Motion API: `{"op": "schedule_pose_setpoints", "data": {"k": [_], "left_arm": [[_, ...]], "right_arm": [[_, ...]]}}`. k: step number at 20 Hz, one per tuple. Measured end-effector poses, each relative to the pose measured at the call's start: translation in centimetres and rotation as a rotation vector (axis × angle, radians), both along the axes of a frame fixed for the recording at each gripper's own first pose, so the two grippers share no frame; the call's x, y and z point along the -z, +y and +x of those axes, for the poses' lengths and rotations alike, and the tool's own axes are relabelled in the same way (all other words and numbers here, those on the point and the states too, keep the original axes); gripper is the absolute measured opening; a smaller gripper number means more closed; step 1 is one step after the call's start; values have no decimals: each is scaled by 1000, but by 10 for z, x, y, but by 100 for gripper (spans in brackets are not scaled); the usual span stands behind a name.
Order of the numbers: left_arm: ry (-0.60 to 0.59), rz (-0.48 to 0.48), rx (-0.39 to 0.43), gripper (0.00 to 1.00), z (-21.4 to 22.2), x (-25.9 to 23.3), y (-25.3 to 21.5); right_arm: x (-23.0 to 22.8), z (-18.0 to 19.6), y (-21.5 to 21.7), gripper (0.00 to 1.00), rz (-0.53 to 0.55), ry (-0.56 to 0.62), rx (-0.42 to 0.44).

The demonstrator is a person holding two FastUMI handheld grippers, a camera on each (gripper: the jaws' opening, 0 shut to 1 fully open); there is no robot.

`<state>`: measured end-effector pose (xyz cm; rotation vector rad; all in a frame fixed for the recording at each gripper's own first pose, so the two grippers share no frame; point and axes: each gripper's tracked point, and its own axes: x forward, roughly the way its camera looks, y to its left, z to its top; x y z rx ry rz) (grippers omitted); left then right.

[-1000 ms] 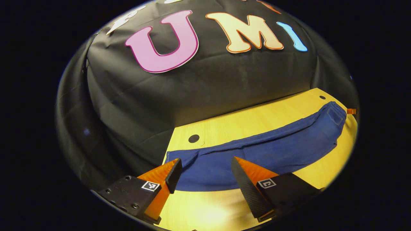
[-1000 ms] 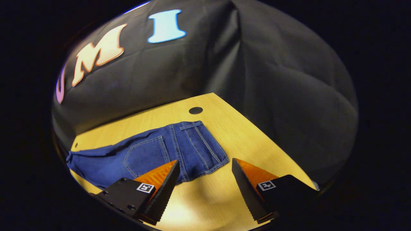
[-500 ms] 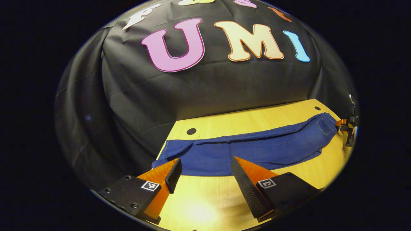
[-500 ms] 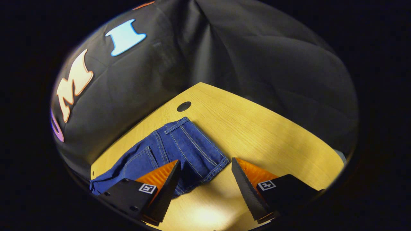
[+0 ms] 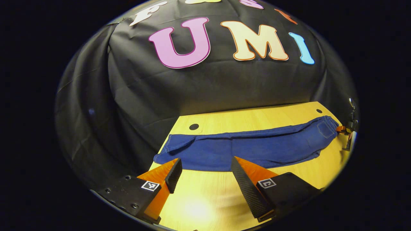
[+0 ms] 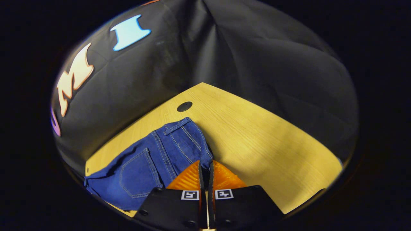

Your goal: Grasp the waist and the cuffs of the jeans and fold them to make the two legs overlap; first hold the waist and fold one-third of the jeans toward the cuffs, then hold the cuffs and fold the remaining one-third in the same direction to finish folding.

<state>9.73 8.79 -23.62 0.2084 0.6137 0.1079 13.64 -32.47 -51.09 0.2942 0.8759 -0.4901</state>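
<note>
Jeans (image 5: 253, 147) lie flat on the wooden surface (image 6: 257, 134), long axis running cuffs (image 5: 168, 147) to waist (image 6: 184, 138). Right gripper (image 6: 205, 168) has its fingers pressed together at the waist's near corner, seemingly clamping denim. Left gripper (image 5: 205, 168) hovers with fingers apart, cuffs just ahead

bare table (image 5: 205, 205) before jeans (image 5: 257, 149) (flat), booth wall (image 5: 205, 93) behind

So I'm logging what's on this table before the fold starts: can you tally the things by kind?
Jeans: 1
Grippers: 2, the left gripper and the right gripper
Round holes in the table: 2, at and
Total: 5
</note>
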Motion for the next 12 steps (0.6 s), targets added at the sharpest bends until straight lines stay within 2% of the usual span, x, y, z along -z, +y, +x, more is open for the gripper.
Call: {"op": "schedule_pose_setpoints", "data": {"k": [1, 2, 3, 4, 8, 10, 12], "left_arm": [[-6, -1, 3, 95, -1, -2, 1], [-13, 1, 5, 95, 0, -4, 2], [-15, 2, 3, 95, 1, -4, 4], [-19, -3, 2, 95, 1, -4, 6], [-7, -41, -5, 95, -3, 2, 18], [-8, -48, -13, 95, 1, 1, 29], [-12, -72, -13, 95, 6, 0, 38]], "right_arm": [[-4, -4, -2, 0, -25, 21, -1], [-10, -3, -9, 3, -31, 36, 5], [-19, 4, -16, 0, -45, 27, 17], [-32, 6, -24, 3, -75, 25, 27], [-67, 11, -56, 3, -206, 39, 32], [-86, 21, -56, 3, -228, 1, 34], [-115, 32, -39, 3, -244, -80, 2]]}}
